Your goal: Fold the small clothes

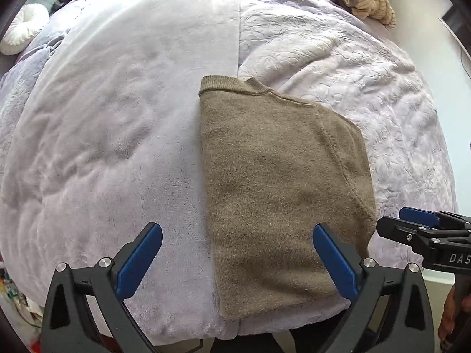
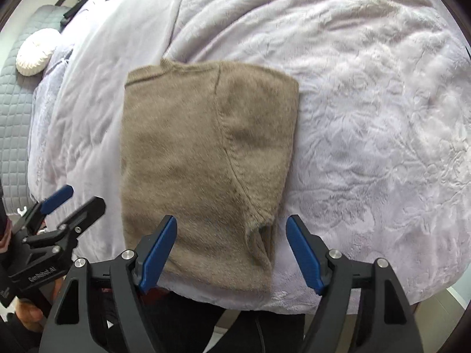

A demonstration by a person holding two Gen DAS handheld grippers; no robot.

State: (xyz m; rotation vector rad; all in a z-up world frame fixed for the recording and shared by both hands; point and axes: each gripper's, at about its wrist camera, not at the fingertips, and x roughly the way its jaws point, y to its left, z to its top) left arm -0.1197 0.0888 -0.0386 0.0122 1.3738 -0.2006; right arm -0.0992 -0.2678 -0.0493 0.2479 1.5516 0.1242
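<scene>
Lavender plush bedding (image 1: 117,117) carries the folded brown knit sweater (image 1: 273,176), lying beneath the left gripper (image 1: 237,247) and right gripper (image 2: 231,239), both spread wide and empty; soft, light and floppy, it looks best pinched at its near hem corners.

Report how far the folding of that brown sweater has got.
Done: the brown sweater lies folded lengthwise into a narrow panel on the lilac blanket. In hand: nothing; the left gripper and right gripper hover open above it. Left: probably folding it across once more.
</scene>
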